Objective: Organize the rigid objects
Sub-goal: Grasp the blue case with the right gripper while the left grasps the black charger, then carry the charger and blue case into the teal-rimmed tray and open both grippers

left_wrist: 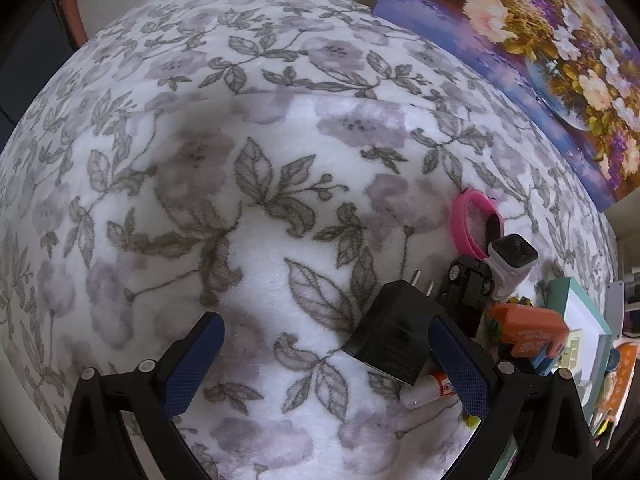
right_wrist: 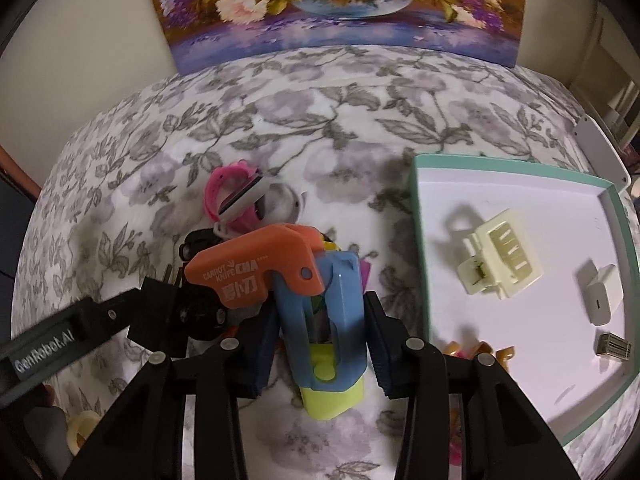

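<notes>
Tray (right_wrist: 520,168) holds about 4 items, pile (right_wrist: 256,248) remains; left gripper (left_wrist: 326,364) spread empty, right gripper (right_wrist: 320,344) straddling blue toy (right_wrist: 320,320), clamp uncertain.

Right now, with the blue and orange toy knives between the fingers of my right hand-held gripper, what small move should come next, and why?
Probably close the right hand-held gripper on the blue toy knife. Its fingers flank the knife on both sides but seem not to clamp it yet. The orange knife lies across the blue one's far end, so lift slowly. The teal-rimmed tray, already holding a cream hair clip, sits just to the right.
</notes>
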`<action>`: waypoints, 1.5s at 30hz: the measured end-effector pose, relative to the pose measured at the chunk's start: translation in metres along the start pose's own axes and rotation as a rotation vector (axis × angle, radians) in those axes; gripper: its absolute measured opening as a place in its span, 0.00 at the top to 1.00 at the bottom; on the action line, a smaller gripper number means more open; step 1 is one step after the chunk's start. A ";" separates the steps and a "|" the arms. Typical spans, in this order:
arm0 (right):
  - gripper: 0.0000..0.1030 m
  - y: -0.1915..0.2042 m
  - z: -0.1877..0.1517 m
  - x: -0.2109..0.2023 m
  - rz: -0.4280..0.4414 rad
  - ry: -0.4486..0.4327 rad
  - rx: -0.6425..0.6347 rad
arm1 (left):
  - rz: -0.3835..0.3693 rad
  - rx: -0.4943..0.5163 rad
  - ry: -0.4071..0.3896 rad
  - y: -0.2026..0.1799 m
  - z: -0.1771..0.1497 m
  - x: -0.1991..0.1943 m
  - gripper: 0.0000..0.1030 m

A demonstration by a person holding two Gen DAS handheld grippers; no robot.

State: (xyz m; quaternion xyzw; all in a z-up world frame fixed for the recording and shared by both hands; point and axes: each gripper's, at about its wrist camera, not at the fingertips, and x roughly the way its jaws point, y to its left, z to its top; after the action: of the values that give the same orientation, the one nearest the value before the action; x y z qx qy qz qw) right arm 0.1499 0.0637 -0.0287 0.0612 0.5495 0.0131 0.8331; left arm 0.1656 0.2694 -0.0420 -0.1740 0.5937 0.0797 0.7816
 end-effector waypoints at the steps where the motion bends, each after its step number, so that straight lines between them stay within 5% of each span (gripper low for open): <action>1: 0.59 -0.001 0.000 0.000 -0.001 0.000 0.002 | 0.000 0.007 0.000 -0.002 0.000 0.001 0.00; 8: 0.59 -0.007 -0.001 -0.001 -0.002 0.017 0.015 | -0.019 0.076 0.011 -0.020 -0.007 0.008 0.02; 14: 0.59 -0.007 -0.003 -0.001 -0.003 0.024 0.014 | -0.002 0.114 0.025 -0.030 -0.011 0.017 0.20; 19: 0.59 -0.008 -0.002 0.000 0.004 0.029 0.021 | -0.030 0.092 0.023 -0.028 -0.010 0.018 0.54; 27: 0.59 -0.010 0.000 -0.008 0.026 0.018 0.024 | 0.013 0.039 0.002 -0.015 -0.005 0.013 0.55; 45: 0.61 -0.029 0.018 -0.055 0.096 -0.102 0.077 | -0.018 0.019 -0.152 -0.026 0.001 -0.051 0.55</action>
State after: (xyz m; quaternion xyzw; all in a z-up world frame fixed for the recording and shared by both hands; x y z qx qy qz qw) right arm 0.1432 0.0282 0.0248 0.1201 0.5027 0.0289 0.8556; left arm 0.1602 0.2500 0.0116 -0.1651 0.5319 0.0799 0.8267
